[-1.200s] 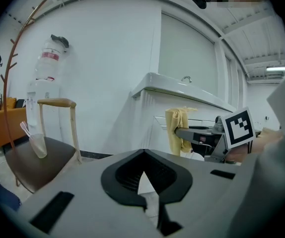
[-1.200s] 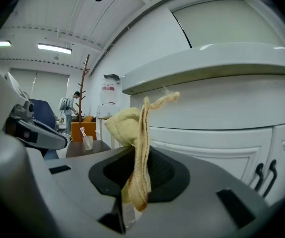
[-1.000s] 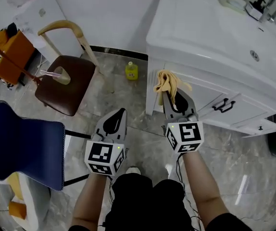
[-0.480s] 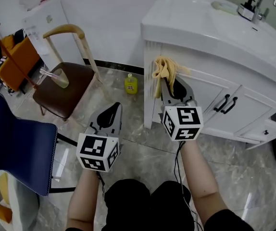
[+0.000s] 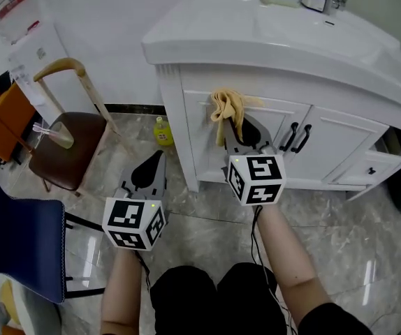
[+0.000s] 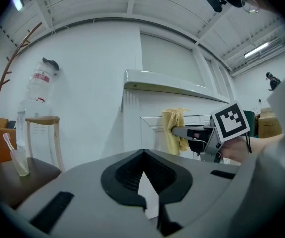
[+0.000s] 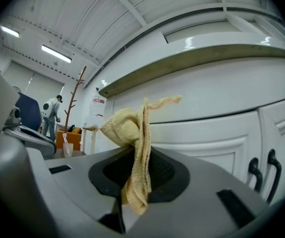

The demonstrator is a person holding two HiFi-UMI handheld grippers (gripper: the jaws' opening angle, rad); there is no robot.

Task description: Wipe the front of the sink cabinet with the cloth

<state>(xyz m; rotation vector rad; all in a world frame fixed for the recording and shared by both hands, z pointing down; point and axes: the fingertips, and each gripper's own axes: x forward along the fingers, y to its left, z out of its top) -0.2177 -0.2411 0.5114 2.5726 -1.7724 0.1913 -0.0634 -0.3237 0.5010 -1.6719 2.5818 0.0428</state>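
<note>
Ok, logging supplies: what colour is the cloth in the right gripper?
Pale yellow cloth, clearest in the right gripper view.

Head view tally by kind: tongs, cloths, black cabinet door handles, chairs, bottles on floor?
Tongs: 2, left tongs, right tongs
Yellow cloth: 1
Black door handles: 2
Chairs: 2, brown chair, blue chair
Yellow bottle: 1
Total: 8

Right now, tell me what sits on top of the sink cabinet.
A white countertop with a faucet and a pale object; the frame edge cuts off the rest.
</note>
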